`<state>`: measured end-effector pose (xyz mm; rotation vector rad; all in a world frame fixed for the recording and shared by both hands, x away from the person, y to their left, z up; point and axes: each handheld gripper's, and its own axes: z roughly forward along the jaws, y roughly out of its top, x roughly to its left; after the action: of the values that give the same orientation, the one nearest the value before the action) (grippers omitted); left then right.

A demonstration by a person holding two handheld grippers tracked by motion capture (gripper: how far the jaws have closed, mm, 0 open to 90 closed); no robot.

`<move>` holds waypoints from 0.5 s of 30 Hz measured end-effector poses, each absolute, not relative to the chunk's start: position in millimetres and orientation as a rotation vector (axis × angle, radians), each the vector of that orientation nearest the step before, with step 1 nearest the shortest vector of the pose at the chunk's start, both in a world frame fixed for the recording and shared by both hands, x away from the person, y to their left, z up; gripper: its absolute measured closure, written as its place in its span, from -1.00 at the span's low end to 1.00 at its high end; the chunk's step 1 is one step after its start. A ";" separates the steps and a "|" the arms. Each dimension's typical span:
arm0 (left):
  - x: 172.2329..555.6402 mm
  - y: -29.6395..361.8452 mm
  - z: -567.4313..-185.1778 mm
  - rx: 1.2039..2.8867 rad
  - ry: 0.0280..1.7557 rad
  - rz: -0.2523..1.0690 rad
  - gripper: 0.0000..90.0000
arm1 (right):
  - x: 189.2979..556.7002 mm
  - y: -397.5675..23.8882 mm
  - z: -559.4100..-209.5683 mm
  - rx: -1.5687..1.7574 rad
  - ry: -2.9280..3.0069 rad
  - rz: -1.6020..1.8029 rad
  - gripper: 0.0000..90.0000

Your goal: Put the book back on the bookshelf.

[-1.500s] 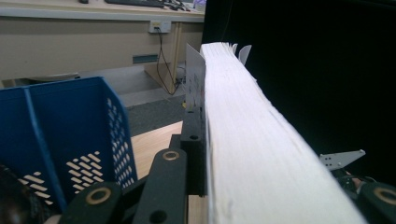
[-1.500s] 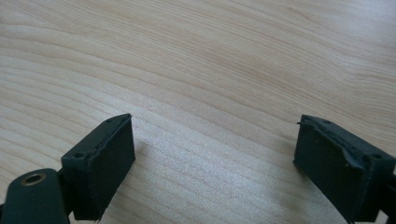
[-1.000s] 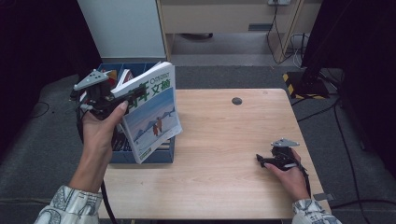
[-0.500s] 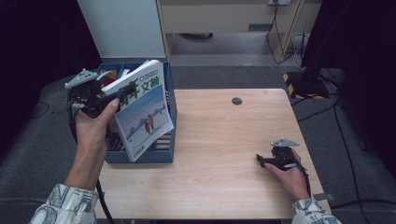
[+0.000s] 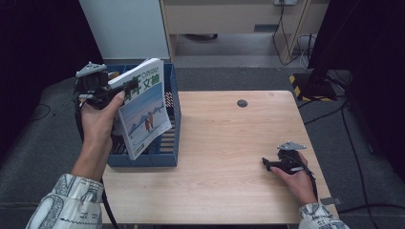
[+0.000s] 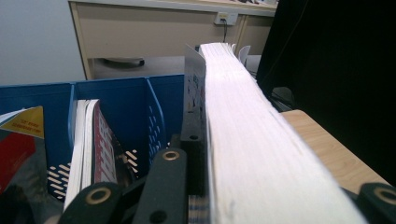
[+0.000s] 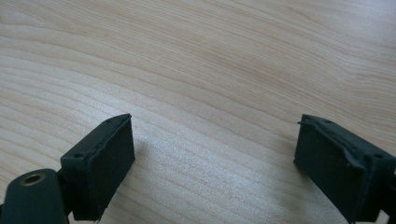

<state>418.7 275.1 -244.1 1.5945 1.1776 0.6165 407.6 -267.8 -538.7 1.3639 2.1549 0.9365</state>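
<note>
A thick paperback book [image 5: 143, 107] with a snowy mountain cover hangs tilted above the blue crate [image 5: 173, 119] at the table's left edge. My left gripper [image 5: 125, 88] is shut on the book near its top edge. In the left gripper view the book's white page edge [image 6: 247, 140] runs away between the jaws of my left gripper [image 6: 280, 186], over the crate's dividers [image 6: 154, 107]. My right gripper [image 5: 266, 163] rests on the wooden table [image 5: 224, 143] at the front right. It is open, with bare wood between its jaws [image 7: 215, 163].
Other books [image 6: 88, 140] stand in the crate's compartments. A small dark round grommet [image 5: 242, 103] sits near the table's far edge. Beyond the table are a pale cabinet [image 5: 229, 19], grey carpet and cables [image 5: 291, 47].
My left hand has carried the book a little to the left and farther back, so it hangs more squarely over the crate. The right gripper has stayed put.
</note>
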 end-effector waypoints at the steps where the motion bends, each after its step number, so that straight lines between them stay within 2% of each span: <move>1: 420.5 274.8 -244.2 1.593 1.184 0.615 0.63 | 407.6 -267.8 -538.7 1.364 2.155 0.936 -0.73; 15: 439.5 263.3 -247.3 1.577 1.251 0.628 0.63 | 407.6 -267.8 -538.7 1.365 2.155 0.937 -0.73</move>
<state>439.5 263.3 -247.3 1.5772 1.2512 0.6277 407.6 -267.8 -538.7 1.3645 2.1549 0.9367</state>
